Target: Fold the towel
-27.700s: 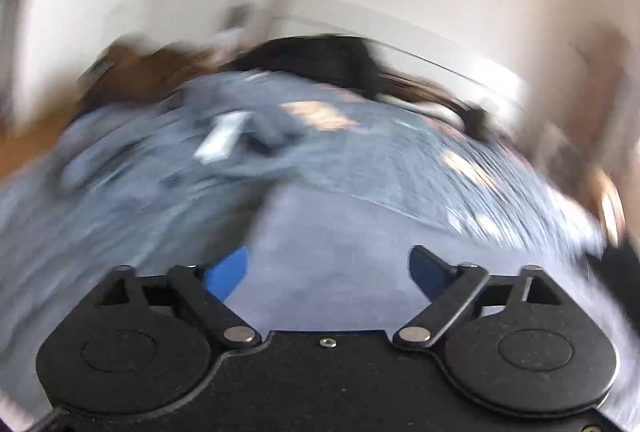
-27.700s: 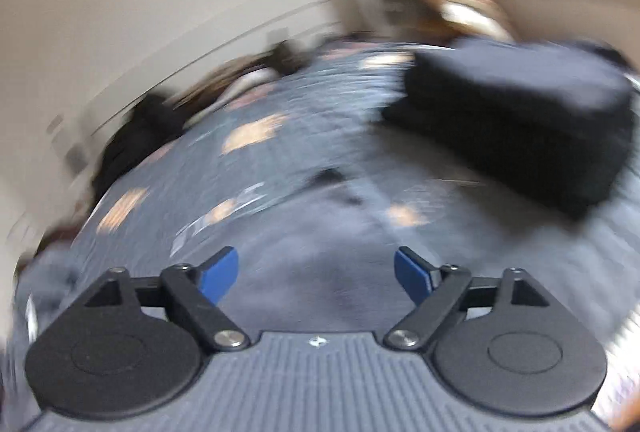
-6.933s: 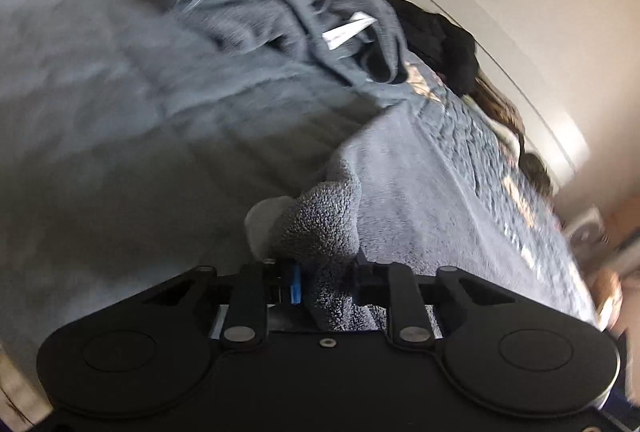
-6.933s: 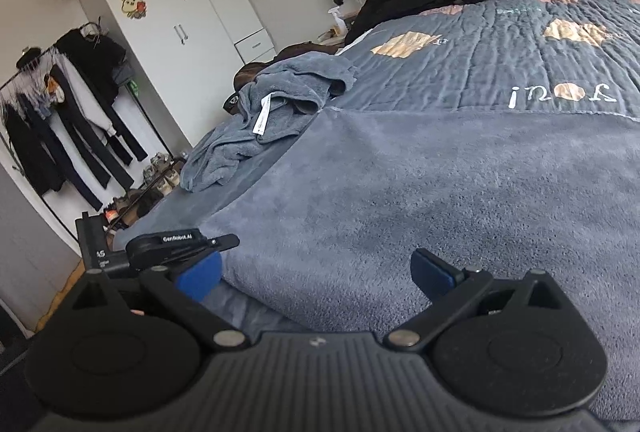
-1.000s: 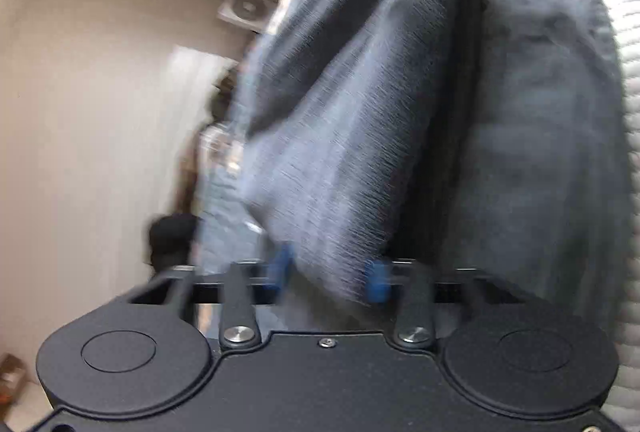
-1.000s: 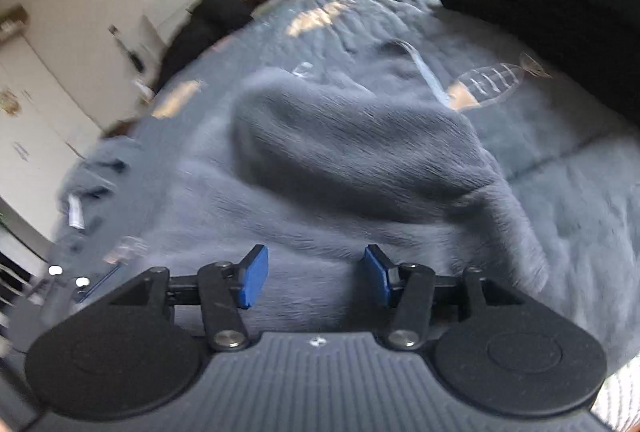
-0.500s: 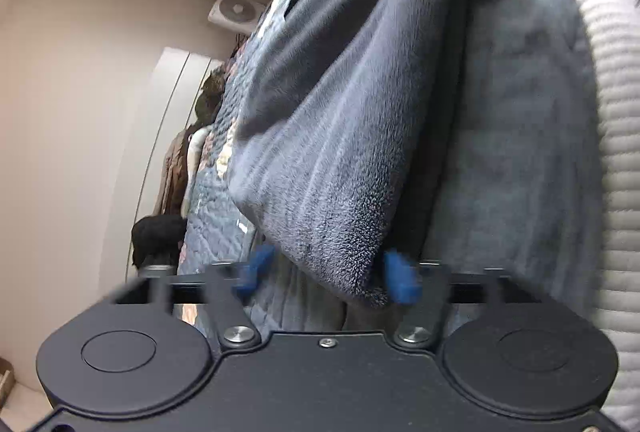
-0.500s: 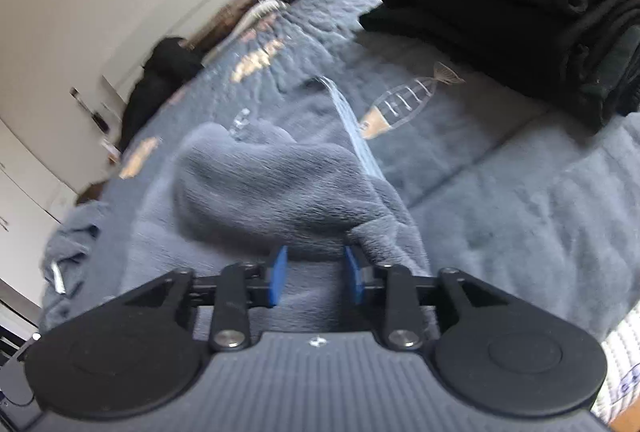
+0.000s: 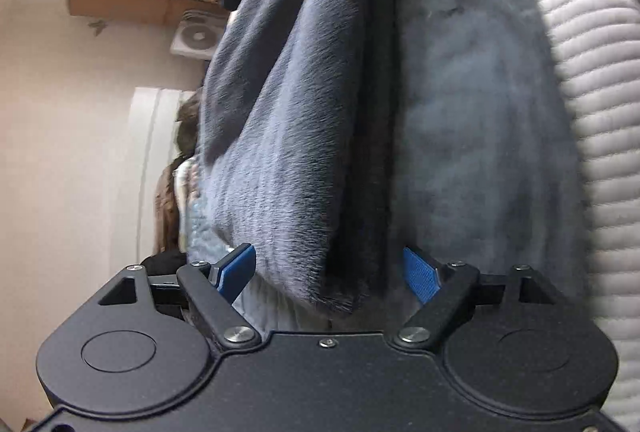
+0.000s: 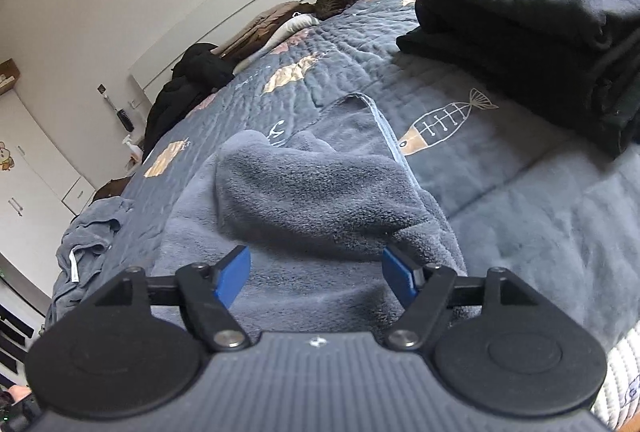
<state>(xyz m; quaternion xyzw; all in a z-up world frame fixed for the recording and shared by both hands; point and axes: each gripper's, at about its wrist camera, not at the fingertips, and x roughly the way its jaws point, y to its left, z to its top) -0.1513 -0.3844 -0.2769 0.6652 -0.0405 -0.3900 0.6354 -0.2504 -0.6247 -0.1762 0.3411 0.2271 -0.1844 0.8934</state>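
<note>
Grey towel [image 10: 320, 192] lies part-folded on the bed [image 10: 328, 72]; both grippers stand open at its near edge.

The left gripper [image 9: 332, 272] has its fingers [image 9: 236, 268] spread wide, the folded towel edge between them but not gripped. The right gripper [image 10: 316, 272] likewise holds its fingers [image 10: 232, 274] wide apart, just over a raised fold. A stack of dark folded clothes [image 10: 532, 44] sits on the bed to the right, well apart from the towel. A second grey cloth [image 10: 88, 236] lies crumpled at the left bed edge.
</note>
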